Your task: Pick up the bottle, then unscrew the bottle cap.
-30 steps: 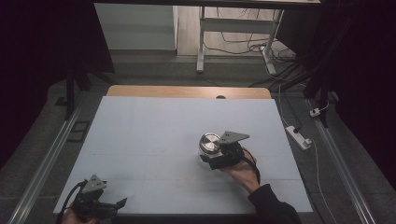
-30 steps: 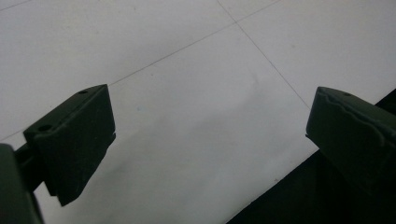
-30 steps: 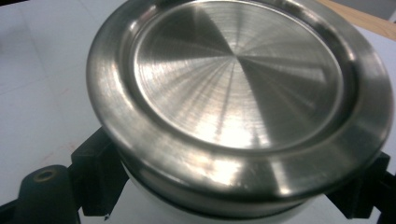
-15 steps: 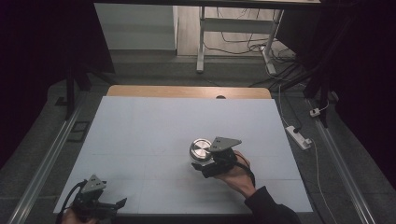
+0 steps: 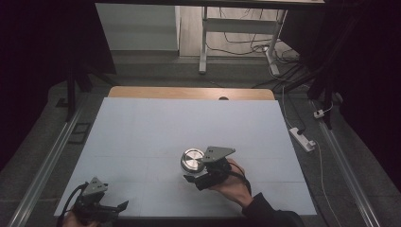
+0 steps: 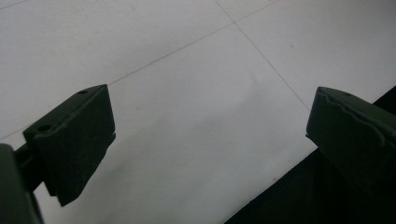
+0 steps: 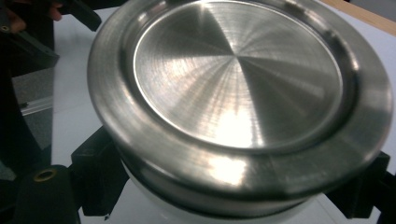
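A round container with a brushed steel lid (image 5: pixel 192 159) is near the middle of the white table (image 5: pixel 189 127), slightly right of centre. My right gripper (image 5: pixel 193 172) is shut on its white body below the lid, with a hand behind it. In the right gripper view the steel lid (image 7: pixel 238 79) is large and close, and the black jaws of the right gripper (image 7: pixel 229 189) press on either side of the body. My left gripper (image 5: pixel 118 206) rests at the table's near left corner. In its own view the left gripper (image 6: pixel 210 140) is open, with bare white table between the jaws.
A wooden strip (image 5: pixel 189 92) runs along the table's far edge. A white power strip (image 5: pixel 301 138) and cables lie on the floor to the right. Metal rails (image 5: pixel 52 161) flank the table. Desk legs (image 5: pixel 204 42) stand beyond it.
My right gripper has carried the steel-lidded container to the left and nearer the front edge. The left gripper has hardly moved.
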`<action>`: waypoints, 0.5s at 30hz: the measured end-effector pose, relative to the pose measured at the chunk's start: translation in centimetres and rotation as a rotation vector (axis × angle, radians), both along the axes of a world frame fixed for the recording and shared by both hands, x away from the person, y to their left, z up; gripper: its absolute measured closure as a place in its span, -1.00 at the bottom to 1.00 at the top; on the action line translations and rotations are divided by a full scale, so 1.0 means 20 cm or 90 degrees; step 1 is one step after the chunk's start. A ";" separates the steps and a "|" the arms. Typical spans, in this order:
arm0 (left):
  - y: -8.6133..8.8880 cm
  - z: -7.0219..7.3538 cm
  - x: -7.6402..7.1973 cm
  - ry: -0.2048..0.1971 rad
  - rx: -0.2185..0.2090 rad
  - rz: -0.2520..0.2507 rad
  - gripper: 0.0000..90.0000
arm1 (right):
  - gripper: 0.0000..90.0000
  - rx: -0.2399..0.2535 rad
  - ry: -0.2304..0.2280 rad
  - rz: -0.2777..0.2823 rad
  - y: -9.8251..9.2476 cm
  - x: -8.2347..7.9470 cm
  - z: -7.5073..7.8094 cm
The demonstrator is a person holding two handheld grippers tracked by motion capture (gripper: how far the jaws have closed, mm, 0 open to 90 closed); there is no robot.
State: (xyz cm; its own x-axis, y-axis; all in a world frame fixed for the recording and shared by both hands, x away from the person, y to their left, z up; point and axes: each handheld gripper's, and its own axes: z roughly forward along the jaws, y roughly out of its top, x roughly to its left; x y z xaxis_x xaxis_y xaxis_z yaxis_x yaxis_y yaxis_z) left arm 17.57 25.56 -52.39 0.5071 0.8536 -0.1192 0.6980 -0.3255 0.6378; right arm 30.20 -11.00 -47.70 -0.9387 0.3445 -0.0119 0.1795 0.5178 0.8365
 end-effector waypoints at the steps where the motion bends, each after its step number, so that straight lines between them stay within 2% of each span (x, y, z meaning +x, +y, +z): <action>1: 0.00 0.00 0.00 0.000 0.000 0.000 -0.95 | -0.68 0.000 -0.001 0.003 0.01 -0.01 0.00; 8: 0.00 0.00 0.00 -0.001 -0.001 0.001 -0.95 | -0.68 -0.002 -0.005 0.017 0.03 -0.03 -0.01; 15: 0.01 0.00 0.00 0.000 -0.010 0.007 -0.96 | -0.68 -0.010 -0.012 0.015 0.03 -0.03 -0.01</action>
State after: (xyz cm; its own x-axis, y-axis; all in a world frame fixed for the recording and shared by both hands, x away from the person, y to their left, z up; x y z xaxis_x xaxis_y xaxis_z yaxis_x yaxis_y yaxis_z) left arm 17.56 25.78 -52.37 0.4981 0.8568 -0.1333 0.7017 -0.3080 0.6425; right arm 29.62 -10.44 -47.88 -0.9461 0.3222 -0.0345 0.1516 0.5344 0.8315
